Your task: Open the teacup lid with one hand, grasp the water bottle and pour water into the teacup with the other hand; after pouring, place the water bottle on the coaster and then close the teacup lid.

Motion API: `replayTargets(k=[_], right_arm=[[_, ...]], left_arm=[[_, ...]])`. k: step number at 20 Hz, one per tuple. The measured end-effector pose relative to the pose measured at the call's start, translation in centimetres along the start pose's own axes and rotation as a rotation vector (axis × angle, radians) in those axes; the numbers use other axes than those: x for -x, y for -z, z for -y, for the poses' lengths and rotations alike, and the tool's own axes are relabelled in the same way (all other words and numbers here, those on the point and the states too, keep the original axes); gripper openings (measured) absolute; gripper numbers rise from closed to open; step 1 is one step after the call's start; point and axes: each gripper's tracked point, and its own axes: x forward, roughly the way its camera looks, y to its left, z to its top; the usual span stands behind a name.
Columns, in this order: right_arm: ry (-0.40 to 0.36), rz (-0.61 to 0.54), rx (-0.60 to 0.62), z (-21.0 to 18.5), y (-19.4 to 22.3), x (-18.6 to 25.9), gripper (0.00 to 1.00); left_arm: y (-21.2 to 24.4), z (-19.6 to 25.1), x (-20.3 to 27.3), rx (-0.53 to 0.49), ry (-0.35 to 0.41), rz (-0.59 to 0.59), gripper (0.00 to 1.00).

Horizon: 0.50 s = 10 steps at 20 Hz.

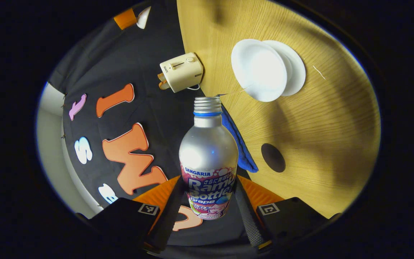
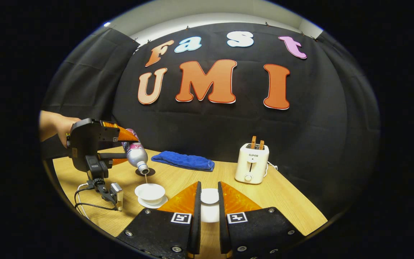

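Note:
A silver water bottle (image 1: 208, 151) with its cap off is clamped in my left gripper (image 1: 208, 185). In the right gripper view that left gripper (image 2: 126, 147), held by a hand (image 2: 54, 126), tips the bottle (image 2: 136, 154) mouth-down, and a thin stream of water falls into the white teacup (image 2: 150, 191) on its saucer. The teacup (image 1: 259, 70) lies just past the bottle's mouth in the left gripper view. Behind the cup sits the dark round coaster (image 2: 145, 172) (image 1: 273, 157). My right gripper (image 2: 209, 201) is shut on the white teacup lid (image 2: 209, 196), held above the table to the cup's right.
A blue towel (image 2: 183, 160) lies at the back of the wooden table (image 2: 282, 201). A cream toaster (image 2: 252, 163) with two slices in it stands at the back right. A cable and a small box (image 2: 116, 196) hang under the left gripper near the cup.

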Motion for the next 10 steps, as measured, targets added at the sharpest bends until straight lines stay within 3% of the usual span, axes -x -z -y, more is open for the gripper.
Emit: replayTargets(k=[2,10], right_arm=[[0.004,0.001,0.001,0.1,-0.1,0.1,0.22],[-0.011,-0.011,-0.009,-0.4,0.3,-0.3,0.22]], left_arm=[[0.3,-0.7,0.3,-0.013,-0.021,-0.005,0.82],[0.0,-4.1,0.8,-0.067,-0.148,0.005,0.87]])
